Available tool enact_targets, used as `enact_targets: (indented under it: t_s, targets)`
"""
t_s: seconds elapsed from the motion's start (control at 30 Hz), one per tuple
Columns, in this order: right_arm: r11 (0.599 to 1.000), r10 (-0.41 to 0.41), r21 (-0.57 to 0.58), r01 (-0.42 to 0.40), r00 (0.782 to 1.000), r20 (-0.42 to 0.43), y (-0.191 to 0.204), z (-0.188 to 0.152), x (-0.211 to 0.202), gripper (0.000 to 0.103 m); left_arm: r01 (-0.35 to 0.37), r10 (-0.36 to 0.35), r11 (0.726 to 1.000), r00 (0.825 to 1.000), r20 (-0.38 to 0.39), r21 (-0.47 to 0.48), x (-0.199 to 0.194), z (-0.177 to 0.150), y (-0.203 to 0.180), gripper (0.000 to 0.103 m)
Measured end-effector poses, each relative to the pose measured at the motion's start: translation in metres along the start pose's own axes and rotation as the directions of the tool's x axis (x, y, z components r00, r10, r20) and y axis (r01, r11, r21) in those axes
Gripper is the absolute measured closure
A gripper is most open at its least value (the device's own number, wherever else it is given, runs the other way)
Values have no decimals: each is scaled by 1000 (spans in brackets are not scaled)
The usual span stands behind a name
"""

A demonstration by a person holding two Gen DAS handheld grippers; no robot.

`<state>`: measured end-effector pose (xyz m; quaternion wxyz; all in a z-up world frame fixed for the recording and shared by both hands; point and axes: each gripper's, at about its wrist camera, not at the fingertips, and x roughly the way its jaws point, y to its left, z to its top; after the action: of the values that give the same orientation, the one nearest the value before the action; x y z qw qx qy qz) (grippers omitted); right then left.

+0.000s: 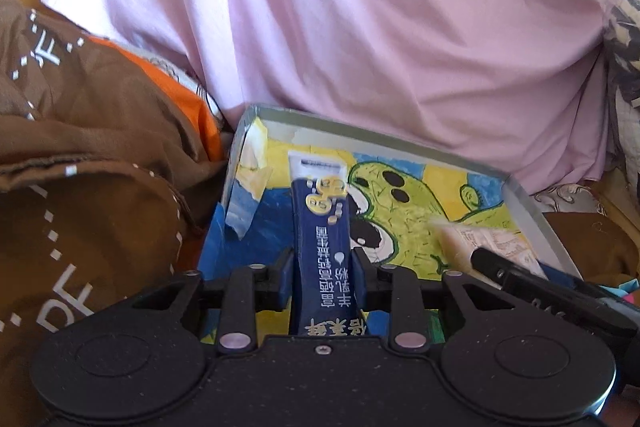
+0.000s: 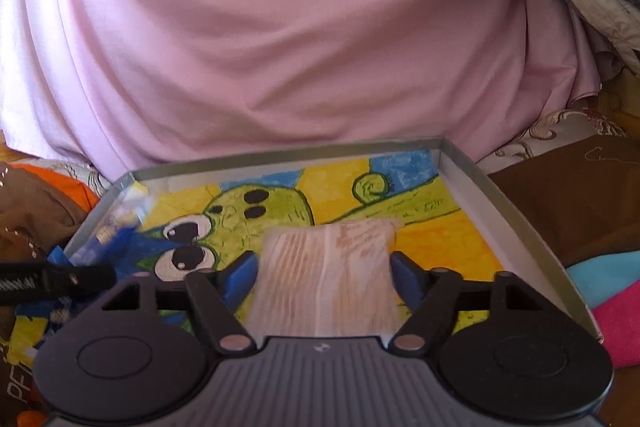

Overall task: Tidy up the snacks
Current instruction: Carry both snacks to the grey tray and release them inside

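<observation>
In the left wrist view my left gripper (image 1: 322,267) is shut on a dark blue stick packet (image 1: 322,223) with white ends, held lengthwise over a shallow tray (image 1: 524,203) lined with a green cartoon drawing. My right gripper (image 2: 324,267) is shut on a pale pinkish snack packet (image 2: 326,267), held over the same tray (image 2: 476,183). The pale packet (image 1: 480,239) and the right gripper's black finger also show at the right of the left wrist view. At the left edge of the right wrist view the blue packet (image 2: 116,239) appears blurred.
A person in a pink shirt (image 2: 280,27) sits just behind the tray. Brown printed fabric (image 1: 80,167) and orange cloth (image 1: 188,95) lie to the left. Brown, light blue (image 2: 600,275) and magenta cloths lie to the right.
</observation>
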<state>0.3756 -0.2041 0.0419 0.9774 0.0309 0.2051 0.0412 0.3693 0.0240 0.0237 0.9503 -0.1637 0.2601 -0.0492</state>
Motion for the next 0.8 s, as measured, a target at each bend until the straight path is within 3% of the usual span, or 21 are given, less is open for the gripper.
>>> enact_targets:
  t_s: [0.03,0.1,0.2,0.33,0.4,0.8]
  targets:
    - [1000,-7,-2,7,1000,11,0,1,-2,15,-4,4,1000,1000,0,-10,1,1,1,63]
    - [1000,-15,-15,15,999,33,0,4,-7,12,-7,7,999,1000,8,-31,-1,2,4,45]
    - [999,-32,-32,35,996,78,-1,5,-19,7,-17,19,999,999,47,-52,-13,4,7,31]
    - [997,-52,-39,60,984,170,-2,6,-45,0,-17,23,998,994,107,-59,-33,7,6,23]
    - [996,-52,-54,64,978,202,-1,7,-57,0,-19,26,998,990,136,-55,-44,8,5,7]
    - [992,14,-127,26,953,303,4,9,-138,0,9,-13,1000,971,237,18,-119,-1,-8,1]
